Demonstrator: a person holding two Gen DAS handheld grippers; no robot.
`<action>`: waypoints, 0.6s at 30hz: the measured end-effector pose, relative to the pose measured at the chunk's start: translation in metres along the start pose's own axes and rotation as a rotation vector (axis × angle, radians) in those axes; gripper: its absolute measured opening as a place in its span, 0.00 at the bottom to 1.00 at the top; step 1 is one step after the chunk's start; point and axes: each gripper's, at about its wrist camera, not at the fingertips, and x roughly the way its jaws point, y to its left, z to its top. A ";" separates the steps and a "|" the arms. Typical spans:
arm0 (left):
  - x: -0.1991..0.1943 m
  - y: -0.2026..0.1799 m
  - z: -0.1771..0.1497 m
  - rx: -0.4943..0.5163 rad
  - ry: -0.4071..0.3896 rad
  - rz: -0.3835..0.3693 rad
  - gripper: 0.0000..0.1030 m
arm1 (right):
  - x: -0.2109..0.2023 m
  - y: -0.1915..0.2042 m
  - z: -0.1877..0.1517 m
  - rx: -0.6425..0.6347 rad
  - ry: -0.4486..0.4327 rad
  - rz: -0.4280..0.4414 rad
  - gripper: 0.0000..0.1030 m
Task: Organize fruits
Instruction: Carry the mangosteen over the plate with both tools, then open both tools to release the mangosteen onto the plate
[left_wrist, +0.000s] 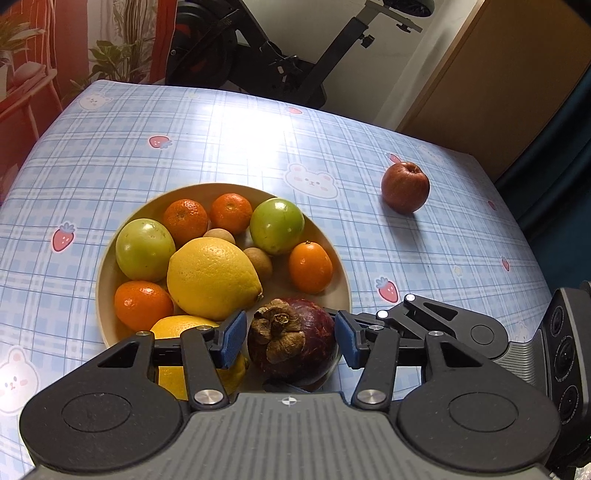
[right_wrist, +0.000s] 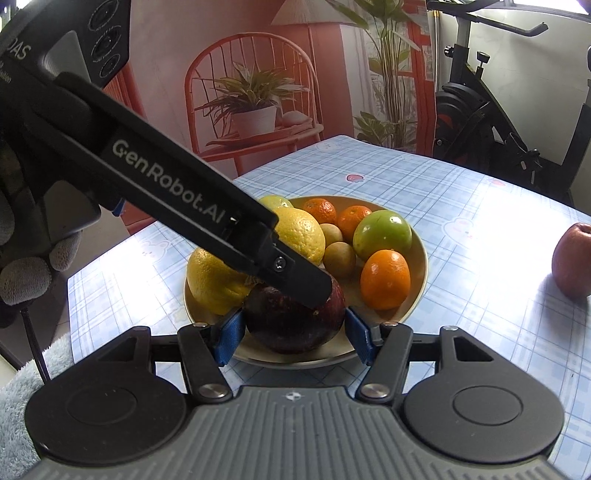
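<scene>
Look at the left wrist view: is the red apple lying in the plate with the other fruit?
No: the red apple sits alone on the checked tablecloth, well apart from the plate.

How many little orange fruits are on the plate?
4. Two sit side by side at the plate's far edge, one on the right, one at the left front. Bigger fruits could hide more.

My left gripper (left_wrist: 290, 338) straddles the mangosteen (left_wrist: 293, 341) at the near edge of the plate (left_wrist: 341, 284), its blue pads just beside the fruit. My right gripper (left_wrist: 373, 325) reaches in alongside. An apple (left_wrist: 405, 187) sits apart on the checked tablecloth (left_wrist: 221, 140).
</scene>
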 end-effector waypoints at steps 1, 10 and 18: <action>-0.001 0.001 0.000 -0.002 -0.004 0.001 0.53 | -0.002 0.001 -0.002 0.000 -0.001 0.003 0.60; -0.007 0.006 0.003 -0.031 -0.029 0.014 0.53 | -0.002 0.002 -0.006 0.015 0.000 0.050 0.60; -0.008 -0.001 0.005 -0.020 -0.043 0.024 0.53 | -0.003 0.004 -0.008 0.012 0.003 0.055 0.60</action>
